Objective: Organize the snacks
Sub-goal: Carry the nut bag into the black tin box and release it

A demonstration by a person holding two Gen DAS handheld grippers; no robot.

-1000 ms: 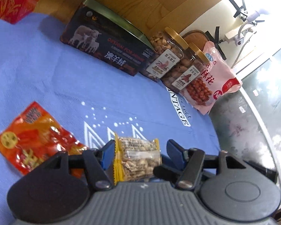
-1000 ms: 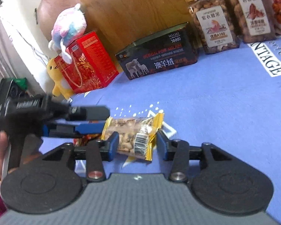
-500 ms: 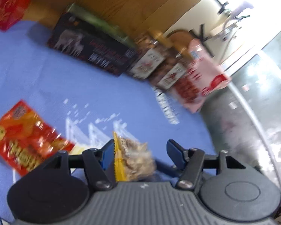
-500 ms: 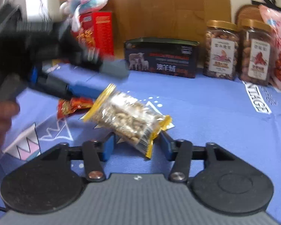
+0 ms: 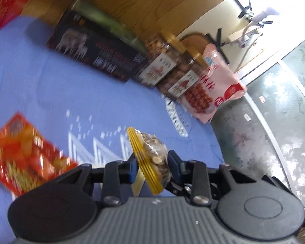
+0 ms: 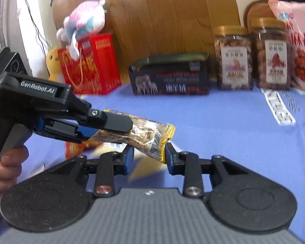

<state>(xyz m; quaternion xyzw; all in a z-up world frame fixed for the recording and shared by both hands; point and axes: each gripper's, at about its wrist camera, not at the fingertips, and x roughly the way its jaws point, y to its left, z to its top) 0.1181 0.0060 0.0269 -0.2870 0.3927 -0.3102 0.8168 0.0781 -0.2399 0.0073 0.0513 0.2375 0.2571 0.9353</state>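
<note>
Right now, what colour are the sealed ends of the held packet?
Gold-yellow, ribbed; clearest in the left wrist view on the nut packet.

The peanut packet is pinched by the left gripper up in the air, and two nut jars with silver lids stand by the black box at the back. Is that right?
Almost. The lids are gold, not silver: the right wrist view shows both nut jars gold-capped beside the black box. The rest holds: the left gripper pinches the peanut packet above the blue cloth.
</note>
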